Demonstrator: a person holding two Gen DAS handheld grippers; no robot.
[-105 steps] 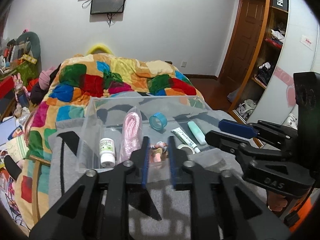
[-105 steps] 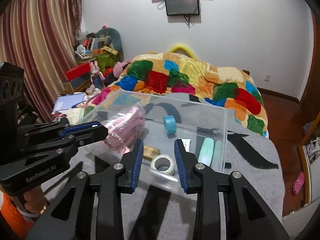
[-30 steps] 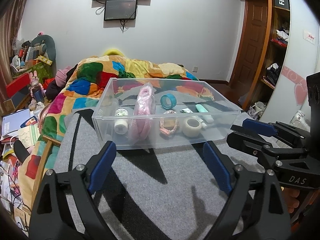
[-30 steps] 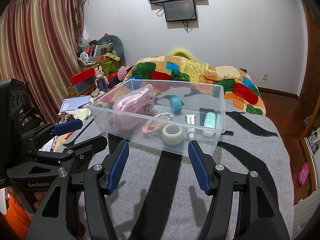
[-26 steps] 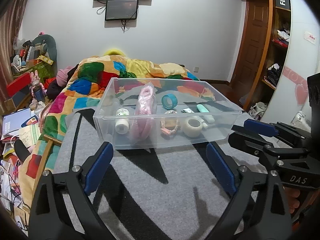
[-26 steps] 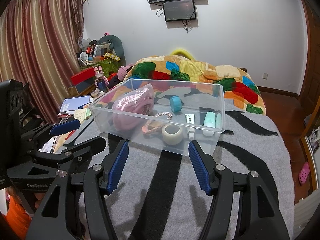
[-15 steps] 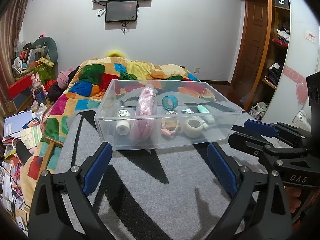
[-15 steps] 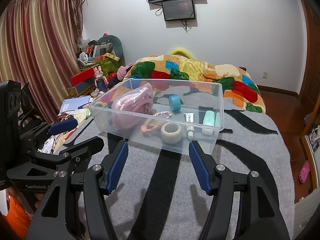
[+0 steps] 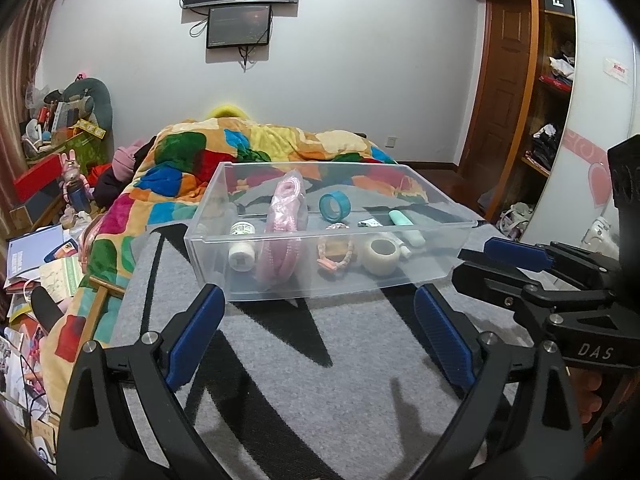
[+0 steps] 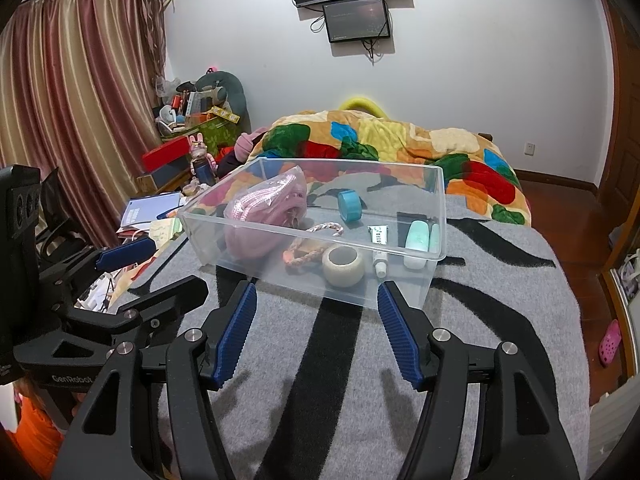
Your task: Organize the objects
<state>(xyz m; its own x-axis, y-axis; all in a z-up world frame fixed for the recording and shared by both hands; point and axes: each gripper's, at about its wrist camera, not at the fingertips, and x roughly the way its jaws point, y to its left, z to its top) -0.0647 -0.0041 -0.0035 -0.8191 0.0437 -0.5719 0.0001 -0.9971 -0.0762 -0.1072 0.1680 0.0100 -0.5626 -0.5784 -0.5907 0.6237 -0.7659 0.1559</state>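
Observation:
A clear plastic bin (image 9: 424, 268) (image 10: 434, 200) sits on the grey and black blanket. It holds a pink bagged bundle (image 9: 286, 220) (image 10: 264, 216), a white bottle (image 9: 242, 254), a blue tape ring (image 9: 334, 207) (image 10: 349, 206), a braided cord (image 9: 334, 254) (image 10: 310, 250), a white tape roll (image 9: 380, 256) (image 10: 343, 266), a small tube (image 10: 379, 246) and a mint container (image 9: 406, 226) (image 10: 416, 244). My left gripper (image 9: 318, 334) is open and empty in front of the bin. My right gripper (image 10: 316, 332) is open and empty too.
A colourful patchwork quilt (image 9: 224, 160) lies behind the bin. Papers and clutter (image 9: 36, 256) crowd the floor at the left. A wooden door and shelves (image 9: 536, 92) stand at the right. The blanket's right edge drops to the floor (image 10: 600, 312).
Both grippers have opened wide and drawn back from the bin since 3.5 s ago. In the last second they barely move.

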